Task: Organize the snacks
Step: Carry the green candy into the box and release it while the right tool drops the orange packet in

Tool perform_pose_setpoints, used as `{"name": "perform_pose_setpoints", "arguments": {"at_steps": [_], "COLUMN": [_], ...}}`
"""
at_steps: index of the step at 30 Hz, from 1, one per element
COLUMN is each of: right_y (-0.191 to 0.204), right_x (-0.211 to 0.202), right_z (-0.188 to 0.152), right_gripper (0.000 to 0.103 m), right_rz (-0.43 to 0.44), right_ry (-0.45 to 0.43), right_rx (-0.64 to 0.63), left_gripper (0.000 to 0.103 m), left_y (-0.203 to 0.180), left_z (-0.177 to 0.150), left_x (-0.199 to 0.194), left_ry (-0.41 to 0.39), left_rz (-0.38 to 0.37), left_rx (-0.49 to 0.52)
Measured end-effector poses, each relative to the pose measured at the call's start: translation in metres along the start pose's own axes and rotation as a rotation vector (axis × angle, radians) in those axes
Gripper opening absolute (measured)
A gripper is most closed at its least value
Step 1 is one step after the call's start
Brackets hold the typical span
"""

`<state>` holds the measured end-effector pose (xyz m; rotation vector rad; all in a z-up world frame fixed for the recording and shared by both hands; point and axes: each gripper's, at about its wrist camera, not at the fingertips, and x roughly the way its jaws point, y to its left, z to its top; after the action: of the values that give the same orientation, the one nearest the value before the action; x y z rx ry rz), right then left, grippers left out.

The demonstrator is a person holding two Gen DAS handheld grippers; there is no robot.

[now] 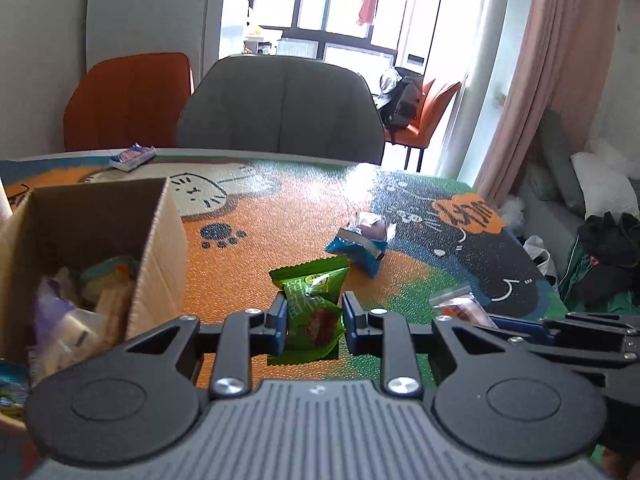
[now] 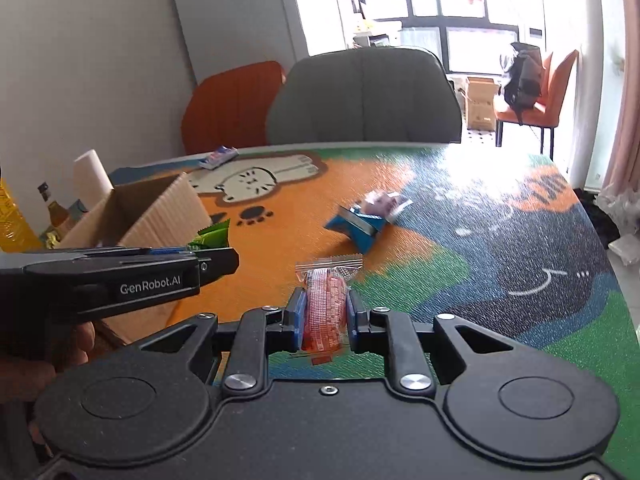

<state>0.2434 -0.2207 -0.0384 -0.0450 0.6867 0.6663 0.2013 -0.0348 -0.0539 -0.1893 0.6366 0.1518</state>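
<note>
- Left wrist view: the left tongs (image 1: 314, 320) pinch a green snack packet (image 1: 312, 300) between their blue pads, held above the counter (image 1: 280, 216).
- An open cardboard box (image 1: 156, 240) stands at 9 o'clock of the left tongs, with several wrapped snacks inside it; what they are is too blurred to tell.
- A blue-wrapped snack (image 1: 360, 246) lies on the counter at 1 o'clock of the green packet, well apart from it.
- A small blue-and-white packet (image 1: 132, 156) lies near the counter's far edge, at 11 o'clock.
- The right tongs (image 1: 480, 318) enter at 3 o'clock, side-on, with a clear-wrapped orange snack (image 1: 460, 304) at their tip.
- Beyond the counter stand a grey chair (image 1: 280, 108) and an orange chair (image 1: 128, 100).

- Right wrist view: the right tongs (image 2: 323, 316) are pressed tight on the clear-wrapped orange snack (image 2: 325, 304), which stands upright between the pads, clear of the counter (image 2: 480, 240).
- The left tongs (image 2: 216, 258) reach in from 9 o'clock, the green snack packet (image 2: 212, 236) sticking out at their tip, just beside the cardboard box (image 2: 168, 208).
- The blue-wrapped snack (image 2: 360, 228) lies at 12 o'clock, with a pale packet (image 2: 382, 202) touching its far side.
- The small blue-and-white packet (image 2: 218, 157) sits near the far edge at 11 o'clock.
- Bottles (image 2: 52, 208) and a white roll (image 2: 92, 176) stand behind the box at 10 o'clock.
</note>
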Motion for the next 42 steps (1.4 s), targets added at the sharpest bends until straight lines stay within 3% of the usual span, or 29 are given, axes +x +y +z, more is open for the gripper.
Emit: {"name": "perform_pose_setpoints", "arguments": {"at_steps": [22, 42], "right_y": [0.067, 0.132], "right_x": [-0.017, 0.005], "right_z": [0.030, 0.048], "right_gripper": [0.019, 0.019], "right_rz": [0.053, 0.095], "right_ry": [-0.075, -0.075], "right_rx": [-0.092, -0.169], "left_gripper": [0.026, 0.027], "left_y": [0.047, 0.115], "left_z": [0.015, 0.016], "left_x": [-0.064, -0.072], "left_ry": [-0.088, -0.089], "left_rz": [0.028, 0.083], "left_rx": [-0.037, -0.106]}}
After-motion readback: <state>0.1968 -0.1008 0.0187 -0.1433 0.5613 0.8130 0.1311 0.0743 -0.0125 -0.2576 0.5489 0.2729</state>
